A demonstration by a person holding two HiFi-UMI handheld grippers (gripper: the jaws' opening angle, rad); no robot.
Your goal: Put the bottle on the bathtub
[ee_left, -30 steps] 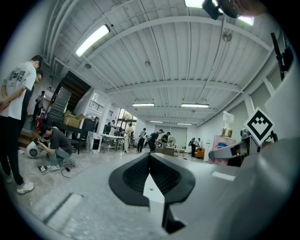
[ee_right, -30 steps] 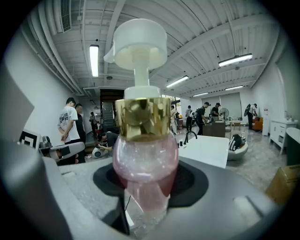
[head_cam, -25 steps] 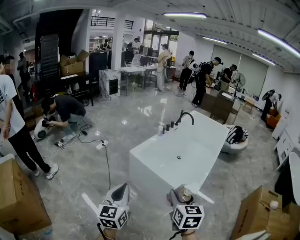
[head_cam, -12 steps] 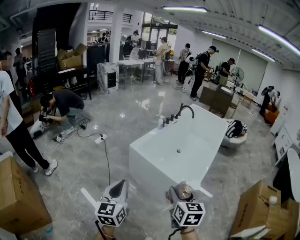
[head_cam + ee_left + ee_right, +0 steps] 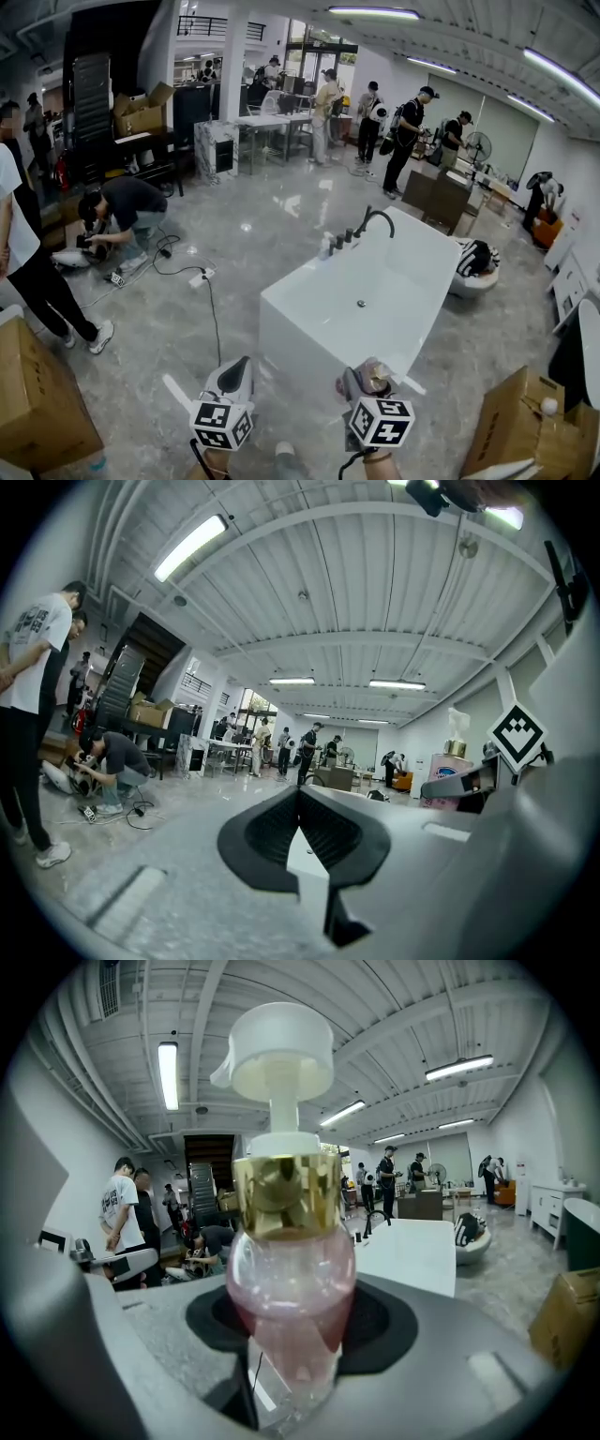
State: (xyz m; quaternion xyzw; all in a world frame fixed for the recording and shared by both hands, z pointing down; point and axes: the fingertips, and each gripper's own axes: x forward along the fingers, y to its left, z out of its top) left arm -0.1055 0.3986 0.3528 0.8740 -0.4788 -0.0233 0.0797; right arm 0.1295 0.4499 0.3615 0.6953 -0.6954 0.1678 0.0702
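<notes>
One pink pump bottle [image 5: 291, 1288] sits clamped in the right gripper [image 5: 364, 382], bottom centre, near the single white bathtub [image 5: 291, 302] mid-frame. The left gripper [image 5: 234, 380] beside it is closed, empty.

— What differs from a second ago?
— The whole room has slid upward in the head view. The black faucet [image 5: 375, 218] on the bathtub [image 5: 281, 298] sits higher in the picture, and so does the crouching person [image 5: 127, 202] on the floor.
— And the tools?
— The left tool [image 5: 242, 367] and the right tool [image 5: 364, 382], with the pink pump bottle [image 5: 375, 374] it carries, have each risen a shade from the bottom edge.
— Anything new?
— A pale rounded shape [image 5: 286, 457] has come in at the bottom edge, between the two tools. I cannot tell what it is.
</notes>
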